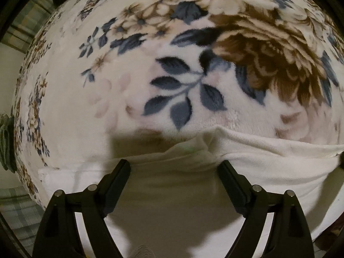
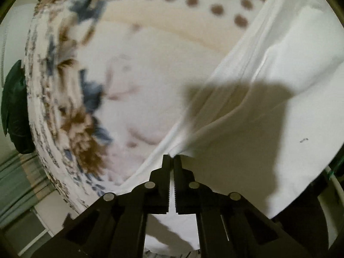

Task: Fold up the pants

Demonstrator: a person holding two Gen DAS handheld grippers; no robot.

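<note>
White pants (image 1: 268, 150) lie on a floral fleece blanket (image 1: 172, 64), apparently spread over a bed. Fabric looks like light cotton twill: soft, limp, no stiffness, will sag and drape wherever it is not supported. Not fragile, not slippery, and the plush blanket should hold it in place by friction. Best hold points, as a guess: an edge, hem or seam line where layers double up, so a thin pinch does not slip out.

Left gripper (image 1: 173, 166): fingers (image 1: 120, 172) spread wide, holding nothing. They hover over the near part of the pants, tips close to a rumpled fold edge (image 1: 206, 137) that runs across the view. The cloth fills the gap between them and extends to the right. Cannot tell if the tips touch the fabric.

Right gripper (image 2: 171, 158): fingers (image 2: 165, 167) pressed together on a pinch of white cloth, with a sliver showing between the toothed pads. From the pinch the pants (image 2: 268, 75) rise in a taut sheet up and to the right, with creases radiating from the grip, so this part looks lifted off the blanket (image 2: 129, 75). The view is motion-blurred. The fold looks to be in progress, with 1 side raised.
</note>
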